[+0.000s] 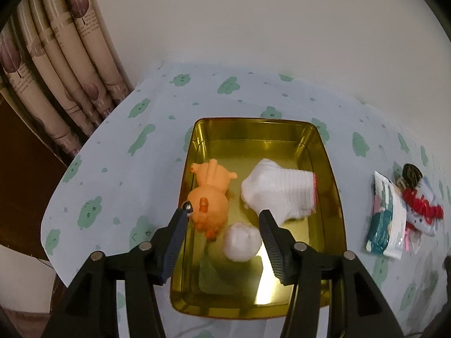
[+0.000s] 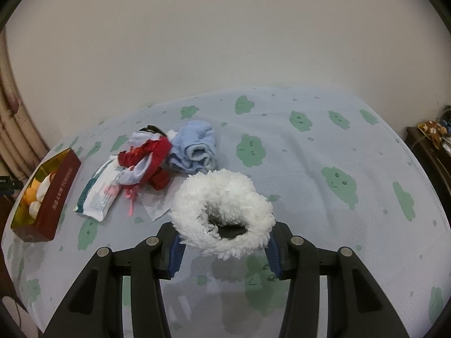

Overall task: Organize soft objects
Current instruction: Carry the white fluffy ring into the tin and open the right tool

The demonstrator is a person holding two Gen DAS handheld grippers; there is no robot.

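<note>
Left wrist view: left gripper (image 1: 224, 215) gapes empty above the gold tin (image 1: 332, 186), over a white ball (image 1: 241, 241). Right gripper (image 2: 224, 243) clamps a fluffy white ring (image 2: 225, 211).

One gold tin (image 1: 329, 169) holds three soft things: one orange toy animal (image 1: 210, 197), one white sock (image 1: 279, 191) and one small white ball (image 1: 241, 241). Outside the tin, to its right on the cloth, lie one wipes packet (image 2: 98, 194), one red-and-white garment bundle (image 2: 146, 155) and one blue rolled towel (image 2: 194, 146). Further from the tin there is one white fluffy ring (image 2: 225, 214).
</note>
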